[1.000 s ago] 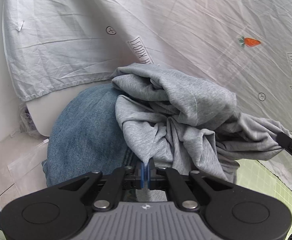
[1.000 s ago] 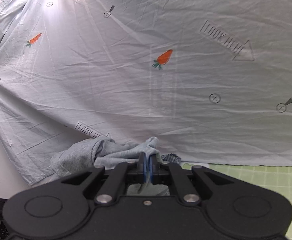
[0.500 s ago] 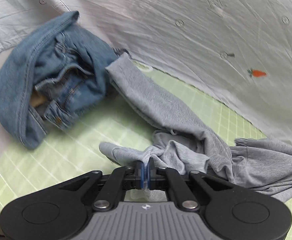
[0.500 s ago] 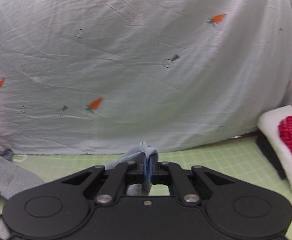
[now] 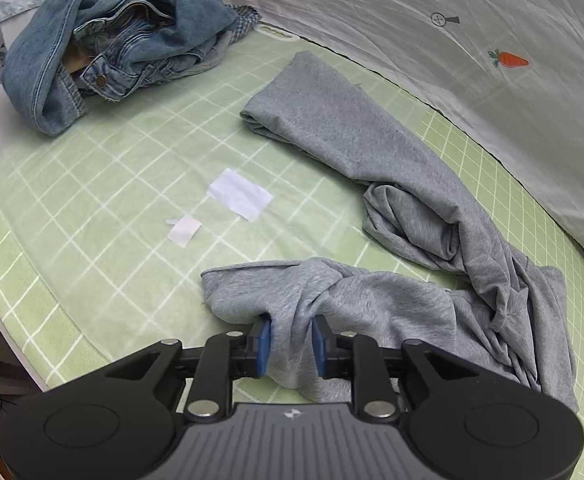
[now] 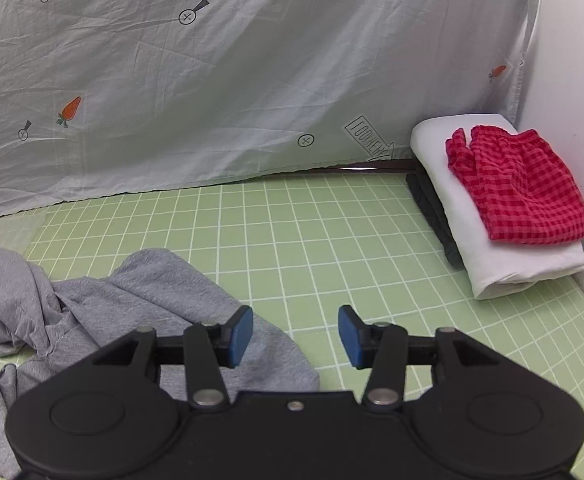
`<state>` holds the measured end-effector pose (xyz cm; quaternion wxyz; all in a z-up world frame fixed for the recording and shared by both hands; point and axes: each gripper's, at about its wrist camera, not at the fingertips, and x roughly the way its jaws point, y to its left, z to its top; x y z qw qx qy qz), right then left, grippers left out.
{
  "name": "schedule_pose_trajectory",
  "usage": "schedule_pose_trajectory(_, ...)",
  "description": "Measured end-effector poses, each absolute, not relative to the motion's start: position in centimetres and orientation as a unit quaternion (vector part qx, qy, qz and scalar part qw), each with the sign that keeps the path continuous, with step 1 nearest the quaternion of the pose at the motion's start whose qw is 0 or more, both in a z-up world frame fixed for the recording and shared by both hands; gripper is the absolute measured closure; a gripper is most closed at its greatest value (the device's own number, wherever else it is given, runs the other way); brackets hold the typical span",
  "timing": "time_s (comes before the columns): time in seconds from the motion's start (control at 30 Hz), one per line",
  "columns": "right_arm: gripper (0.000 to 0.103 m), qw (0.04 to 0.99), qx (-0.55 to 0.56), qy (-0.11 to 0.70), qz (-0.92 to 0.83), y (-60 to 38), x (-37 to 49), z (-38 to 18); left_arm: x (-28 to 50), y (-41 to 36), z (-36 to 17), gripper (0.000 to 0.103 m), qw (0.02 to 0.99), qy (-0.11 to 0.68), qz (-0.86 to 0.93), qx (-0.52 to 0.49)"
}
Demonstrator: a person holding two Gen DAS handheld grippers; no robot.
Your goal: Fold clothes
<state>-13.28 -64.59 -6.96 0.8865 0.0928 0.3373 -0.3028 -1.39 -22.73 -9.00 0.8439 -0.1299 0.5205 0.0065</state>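
Observation:
A crumpled grey garment [image 5: 403, 208] lies spread across the green grid mat [image 5: 104, 200]. My left gripper [image 5: 291, 344] is open, its blue pads apart with a fold of the grey cloth lying loose between them. In the right wrist view the same grey garment [image 6: 140, 300] lies at the left. My right gripper [image 6: 295, 334] is open and empty just above the mat [image 6: 311, 240], its left finger over the garment's edge.
A heap of blue jeans [image 5: 112, 36] sits at the far left of the mat. Two white paper scraps [image 5: 240, 194] lie on the mat. A folded stack with a red checked garment [image 6: 519, 184] on white cloth stands at the right. A carrot-print sheet [image 6: 212, 80] hangs behind.
Both grippers have opened and let go of the grey garment, which now lies on the mat. It was pulled off the jeans heap and carried right before that.

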Motion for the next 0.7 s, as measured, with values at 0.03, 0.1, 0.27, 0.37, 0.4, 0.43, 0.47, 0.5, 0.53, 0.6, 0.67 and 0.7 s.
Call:
schedule_pose_trajectory(0.03,0.047,0.886,0.096,0.341,-0.299,-64.9,-13.3,-7.2,-1.4,-22.7,-9.0,0.068,0.844,0.519,0.014,-0.134)
schedule_pose_trajectory(0.1,0.04,0.884,0.108,0.349,-0.293,-65.6,-13.1,-7.8,-1.2,-23.0,-9.0,0.063,0.844,0.516,0.024,-0.142)
schedule_pose_trajectory(0.27,0.024,0.882,0.125,0.35,-0.291,-67.6,-11.1,-8.5,0.4,-24.3,-8.4,0.052,0.848,0.508,0.034,-0.149)
schedule_pose_trajectory(0.37,0.017,0.881,0.132,0.348,-0.293,-68.7,-9.5,-8.7,2.2,-25.7,-7.6,0.044,0.854,0.5,0.025,-0.141)
schedule_pose_trajectory(0.4,0.016,0.88,0.134,0.347,-0.294,-69.1,-9.0,-8.8,2.9,-26.2,-7.3,0.042,0.856,0.497,0.021,-0.138)
schedule_pose_trajectory(0.43,0.015,0.88,0.135,0.348,-0.295,-69.5,-8.6,-9.0,3.6,-26.8,-7.2,0.038,0.858,0.496,0.016,-0.134)
schedule_pose_trajectory(0.47,0.015,0.878,0.137,0.35,-0.296,-69.8,-8.2,-9.2,4.4,-27.6,-7.4,0.036,0.857,0.499,0.008,-0.131)
schedule_pose_trajectory(0.5,0.015,0.877,0.138,0.353,-0.297,-70.0,-7.8,-9.5,5.1,-28.4,-7.7,0.035,0.856,0.501,0.001,-0.128)
schedule_pose_trajectory(0.53,0.015,0.875,0.139,0.356,-0.298,-70.3,-7.6,-9.7,5.9,-29.1,-7.9,0.035,0.855,0.504,-0.007,-0.125)
schedule_pose_trajectory(0.6,0.014,0.871,0.141,0.363,-0.301,-70.6,-7.3,-10.2,7.5,-30.6,-8.3,0.034,0.852,0.509,-0.022,-0.118)
schedule_pose_trajectory(0.67,0.014,0.865,0.145,0.371,-0.305,-71.1,-7.1,-10.9,9.1,-32.2,-8.7,0.028,0.85,0.514,-0.037,-0.111)
schedule_pose_trajectory(0.7,0.014,0.861,0.145,0.378,-0.308,-71.4,-7.0,-11.3,9.8,-32.9,-8.9,0.026,0.848,0.516,-0.044,-0.108)
